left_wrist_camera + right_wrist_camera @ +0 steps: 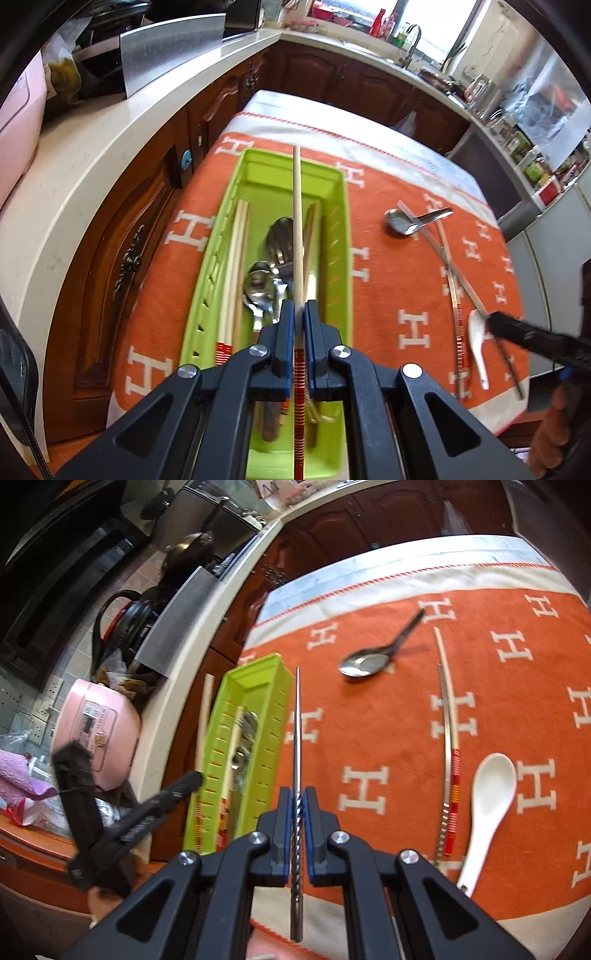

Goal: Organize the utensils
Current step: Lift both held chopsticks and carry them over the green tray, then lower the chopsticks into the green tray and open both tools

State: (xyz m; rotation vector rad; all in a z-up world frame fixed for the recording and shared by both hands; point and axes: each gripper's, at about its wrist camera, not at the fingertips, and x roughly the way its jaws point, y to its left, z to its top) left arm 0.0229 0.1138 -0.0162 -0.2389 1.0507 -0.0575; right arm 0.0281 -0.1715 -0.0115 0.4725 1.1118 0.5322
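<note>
The left gripper (299, 314) has its jaws pinching a pale wooden chopstick with a red-striped end (297, 221) above the lime-green slotted plastic tray (341, 236), which holds more chopsticks and steel spoons. The right gripper (299, 801) pinches a twisted steel chopstick (297, 738) over the orange blanket (369, 716) patterned with white "H" letters. A white ceramic spoon (487, 805) lies near right.

- The tray (258, 166) sits on the cloth (388, 280) at the left, with chopsticks and spoons in it.
- To its right on the cloth: a metal spoon (364, 663), then crossed chopsticks (448, 738), with a ceramic spoon (487, 805) beside them.
</note>
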